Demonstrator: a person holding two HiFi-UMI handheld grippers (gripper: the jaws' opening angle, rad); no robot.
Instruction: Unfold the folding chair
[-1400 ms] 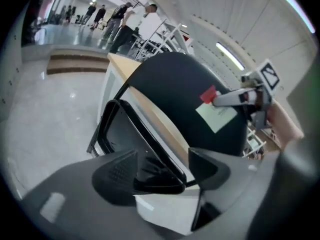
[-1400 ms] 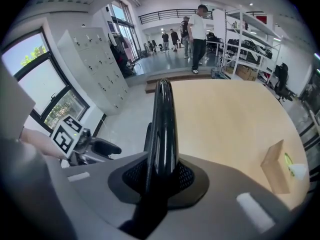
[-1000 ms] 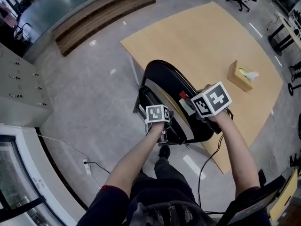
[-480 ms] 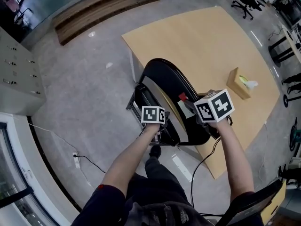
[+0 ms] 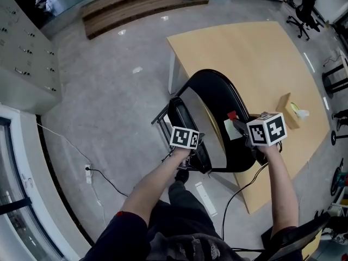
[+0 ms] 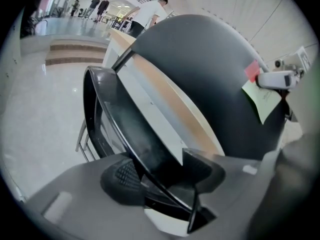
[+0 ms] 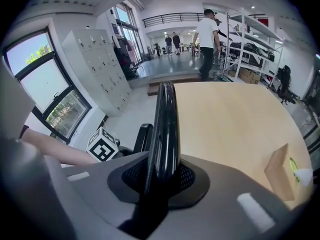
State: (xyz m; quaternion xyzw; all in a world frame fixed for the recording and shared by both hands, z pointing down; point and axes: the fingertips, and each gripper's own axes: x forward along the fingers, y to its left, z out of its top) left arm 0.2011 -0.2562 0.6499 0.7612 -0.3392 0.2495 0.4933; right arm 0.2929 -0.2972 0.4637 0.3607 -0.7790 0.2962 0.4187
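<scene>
**Black folding chair, part closed, held at seat and backrest**

Black all over: the folding chair (image 5: 220, 99) has a glossy moulded shell on a thin dark metal frame. It stands on the grey floor (image 5: 109, 107), against the near side of a pale wooden table (image 5: 244, 48).

Labels:
- A small red tag (image 6: 252, 70) and a pale paper label (image 6: 260, 96) sit together on the backrest near its rim. Any print on them is too small to read.
- Each gripper carries a marker cube with black-and-white squares, left (image 5: 186, 137) and right (image 5: 266, 129). The squares are patterns only, with no lettering.
- No maker's name is legible on the chair.

Chair:
- The backrest (image 6: 200, 59) is broad, rounded and smooth.
- The seat (image 6: 115, 114) is tipped up steeply and lies close to the backrest. A narrow wedge of gap shows between them, with the table's edge visible through it.
- Frame legs show below, to the left of the seat.

Grippers:
- The left gripper (image 6: 160, 178) has just been closing its jaws. The seat's thin rim runs between the ribbed pads, and they are pressed on it.
- The right gripper (image 7: 160, 176) is clamped on the backrest's edge, which rises straight up out of its pads.

Also on the table, well apart from the chair, is a wooden tissue box (image 5: 291, 110).
</scene>
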